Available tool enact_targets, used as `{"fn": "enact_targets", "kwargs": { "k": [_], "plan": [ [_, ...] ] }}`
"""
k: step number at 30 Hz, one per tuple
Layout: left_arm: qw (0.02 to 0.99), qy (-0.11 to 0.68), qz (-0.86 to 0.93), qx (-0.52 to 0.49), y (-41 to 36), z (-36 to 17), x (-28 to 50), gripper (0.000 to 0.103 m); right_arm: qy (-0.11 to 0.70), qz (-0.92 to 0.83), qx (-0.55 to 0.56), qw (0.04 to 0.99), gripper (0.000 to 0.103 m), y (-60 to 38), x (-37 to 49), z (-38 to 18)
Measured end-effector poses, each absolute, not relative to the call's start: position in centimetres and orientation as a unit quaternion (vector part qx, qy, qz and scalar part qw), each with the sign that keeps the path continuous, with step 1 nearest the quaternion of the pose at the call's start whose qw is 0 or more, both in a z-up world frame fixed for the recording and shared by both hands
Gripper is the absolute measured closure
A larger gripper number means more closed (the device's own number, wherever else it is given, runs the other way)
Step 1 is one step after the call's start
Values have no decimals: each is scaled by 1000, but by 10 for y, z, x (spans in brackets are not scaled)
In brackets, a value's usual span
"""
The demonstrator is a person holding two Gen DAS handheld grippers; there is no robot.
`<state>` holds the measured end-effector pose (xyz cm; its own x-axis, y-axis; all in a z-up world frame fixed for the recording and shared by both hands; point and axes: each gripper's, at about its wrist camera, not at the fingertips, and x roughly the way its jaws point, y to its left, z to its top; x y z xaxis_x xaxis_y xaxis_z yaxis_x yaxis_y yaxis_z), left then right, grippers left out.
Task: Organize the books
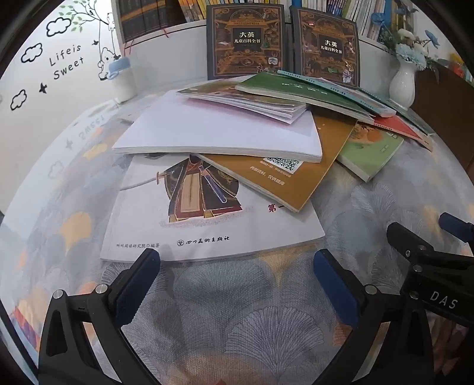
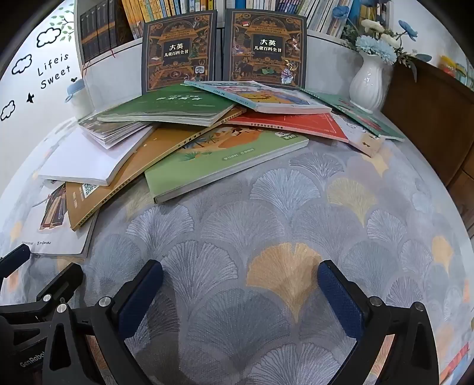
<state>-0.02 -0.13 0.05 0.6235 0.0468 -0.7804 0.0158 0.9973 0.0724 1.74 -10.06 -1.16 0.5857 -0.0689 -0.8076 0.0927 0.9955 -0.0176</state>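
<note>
Nearest in each wrist view is its own hand-held gripper. The left hand-held gripper (image 1: 237, 284) stands with jaws spread wide and nothing between them, hanging over the leaf-patterned cloth of the bench (image 1: 251, 325), just short of the near edge of a white book with a robed swordsman on its cover (image 1: 207, 225). The right hand-held gripper (image 2: 240, 296) is likewise wide open and empty, over bare cloth to the right of the pile.

Beyond lies the loose heap of books. An ochre book (image 1: 296, 177) overlaps the swordsman book, and a plain white book (image 1: 213, 133) rests across both. To the right lies a light green book (image 2: 225, 160), partly under a red book (image 2: 290, 124). Farther back a dark green book (image 2: 169, 106) and a pale illustrated book (image 2: 260, 94) top the heap.

At the far edge two dark encyclopedia volumes (image 2: 177, 50) stand upright side by side against a bookshelf (image 2: 266, 6). A white vase of blue flowers (image 2: 367, 83) stands at far right, and a white bottle with a blue cap (image 1: 123, 80) at far left.
</note>
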Motion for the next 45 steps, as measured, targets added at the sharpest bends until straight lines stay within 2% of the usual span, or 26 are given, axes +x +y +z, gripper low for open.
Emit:
{"fn": "enact_targets", "kwargs": {
  "k": [45],
  "plan": [
    [900,436,5,29,0,1,0,0,455,-48,8,889,0,-101,19,-11]
  ]
}}
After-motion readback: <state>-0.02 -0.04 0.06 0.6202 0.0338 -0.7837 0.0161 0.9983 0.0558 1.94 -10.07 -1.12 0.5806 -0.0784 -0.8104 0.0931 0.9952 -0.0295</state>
